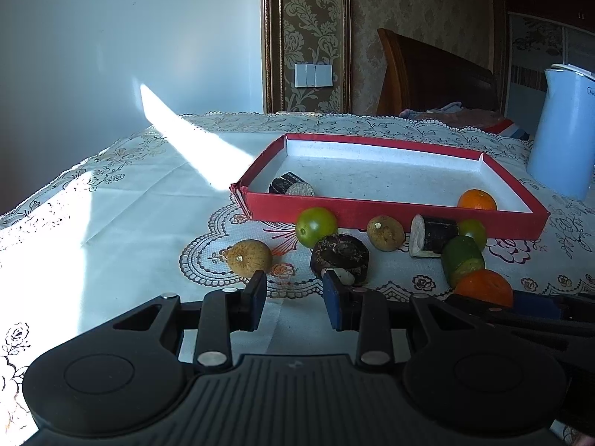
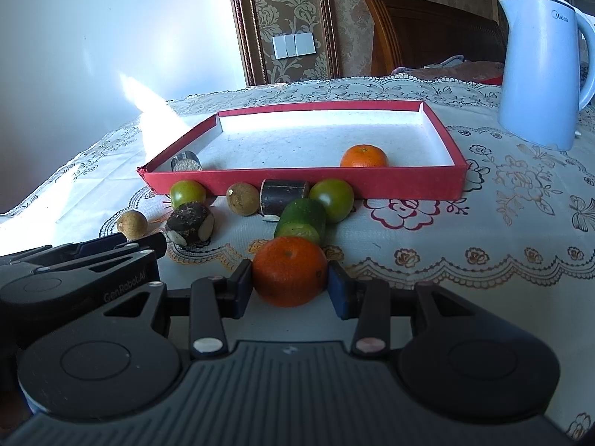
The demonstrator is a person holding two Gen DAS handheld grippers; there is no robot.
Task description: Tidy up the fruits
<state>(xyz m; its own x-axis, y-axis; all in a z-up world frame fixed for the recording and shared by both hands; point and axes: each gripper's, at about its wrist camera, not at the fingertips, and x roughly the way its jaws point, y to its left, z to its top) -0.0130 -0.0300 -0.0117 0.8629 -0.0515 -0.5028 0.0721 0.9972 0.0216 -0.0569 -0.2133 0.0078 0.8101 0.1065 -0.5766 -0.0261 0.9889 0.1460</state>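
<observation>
A red tray [image 2: 305, 182] with a white floor holds an orange [image 2: 363, 156] and a dark cut piece [image 2: 186, 162]. In front of it lie two green tomatoes [image 2: 332, 194], two brown round fruits [image 2: 242, 198], two dark cut pieces [image 2: 190, 222], and a green cucumber piece [image 2: 302, 221]. My right gripper [image 2: 290, 282] has its pads against both sides of a second orange [image 2: 289, 275] on the cloth. My left gripper [image 1: 295, 299] is open and empty, just short of the dark piece [image 1: 340, 256] and a brown fruit [image 1: 249, 256].
A pale blue kettle [image 2: 539, 70] stands at the right behind the tray. The table wears a lace-patterned cloth [image 2: 483, 215]. A white wall is at the left, a wooden headboard [image 2: 427, 29] beyond the table. The left gripper body [image 2: 74, 271] shows at the left.
</observation>
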